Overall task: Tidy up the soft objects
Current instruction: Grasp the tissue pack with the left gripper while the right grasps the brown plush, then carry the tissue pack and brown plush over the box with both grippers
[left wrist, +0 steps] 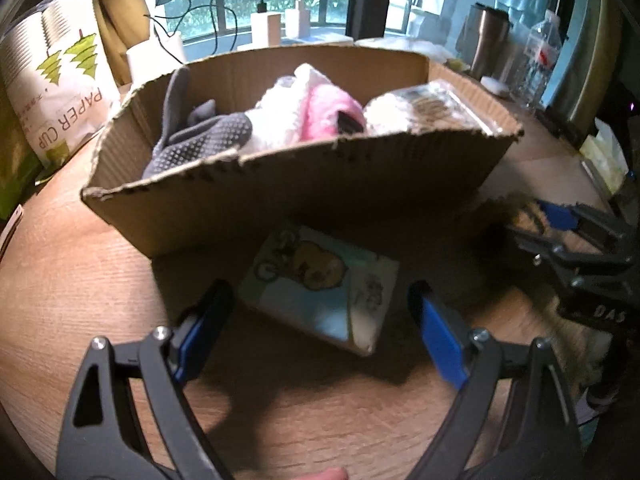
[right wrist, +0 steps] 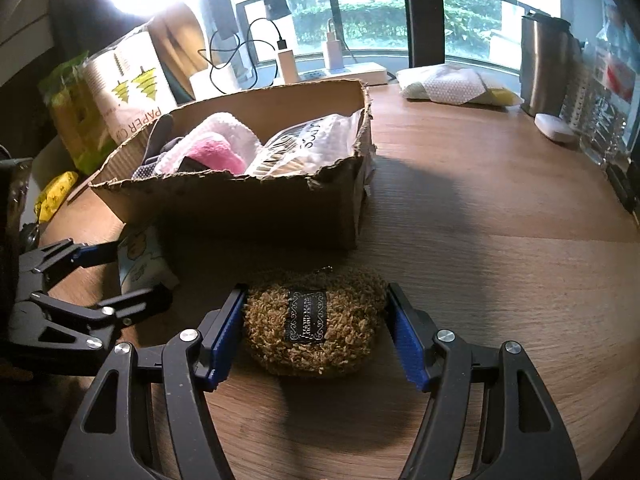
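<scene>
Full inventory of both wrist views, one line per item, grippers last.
box: 1, brown cardboard, table centre
glove: 1, grey dotted, in box, left end
slipper: 1, pink and white, in box, middle
plastic pack: 1, clear, in box, right end
tissue pack: 1, light blue with cartoon, on table before box
pouch: 1, brown fuzzy, black label, on table before box
paper cup sleeve: 1, white and green, left of box
tumbler: 1, steel, far right
table: 1, wood
left gripper: open, around tissue pack
right gripper: open, around pouch
</scene>
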Demonstrator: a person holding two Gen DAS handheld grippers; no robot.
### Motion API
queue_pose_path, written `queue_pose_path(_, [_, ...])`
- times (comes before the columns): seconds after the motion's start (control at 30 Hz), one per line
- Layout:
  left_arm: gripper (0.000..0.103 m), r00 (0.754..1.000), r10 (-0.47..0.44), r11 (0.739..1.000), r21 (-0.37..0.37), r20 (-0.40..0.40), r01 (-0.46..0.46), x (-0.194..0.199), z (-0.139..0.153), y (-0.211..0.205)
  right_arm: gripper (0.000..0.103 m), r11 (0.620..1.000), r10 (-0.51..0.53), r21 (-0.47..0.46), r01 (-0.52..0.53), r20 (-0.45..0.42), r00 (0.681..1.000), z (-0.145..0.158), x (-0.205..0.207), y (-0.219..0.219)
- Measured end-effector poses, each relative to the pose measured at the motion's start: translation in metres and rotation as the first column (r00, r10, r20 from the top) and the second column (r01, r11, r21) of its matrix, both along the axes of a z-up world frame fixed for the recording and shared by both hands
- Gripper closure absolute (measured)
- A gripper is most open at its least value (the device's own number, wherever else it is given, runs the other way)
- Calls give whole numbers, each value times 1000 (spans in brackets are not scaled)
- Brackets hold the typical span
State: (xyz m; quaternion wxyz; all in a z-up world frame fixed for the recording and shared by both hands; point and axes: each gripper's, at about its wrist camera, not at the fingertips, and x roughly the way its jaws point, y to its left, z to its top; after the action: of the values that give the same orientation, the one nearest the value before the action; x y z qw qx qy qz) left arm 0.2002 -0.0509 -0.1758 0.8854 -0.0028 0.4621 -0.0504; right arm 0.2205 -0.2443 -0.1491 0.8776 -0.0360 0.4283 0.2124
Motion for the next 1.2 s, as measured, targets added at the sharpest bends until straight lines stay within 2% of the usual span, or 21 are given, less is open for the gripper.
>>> queue_pose_path(0.07, [13, 1000, -10, 1000, 18, 6, 9, 0, -2, -3, 33, 1000, 2, 6, -2, 0, 1000, 0, 0, 0])
queue_pose_path(0.17, [15, 1000, -26, 1000, 8, 13, 26, -2, -2, -5, 33, 1000, 10, 3, -10, 3, 1000, 0, -1, 2])
queue_pose_path(0.27, [30, 999, -41, 999, 11, 24, 41, -5, 0, -6, 33, 1000, 10, 3, -10, 6, 1000, 0, -2, 1])
queue_pose_path(0.67, [30, 993, -84, 996, -36, 77, 87, -27, 17, -4, 33, 1000, 14, -24, -14, 12, 1000, 2, -15, 7])
queue_pose_path(1.2, [30, 983, -54, 994, -84, 177, 70, -52, 50, 21, 33, 996, 79, -44, -75, 81, 994, 32, -34, 35])
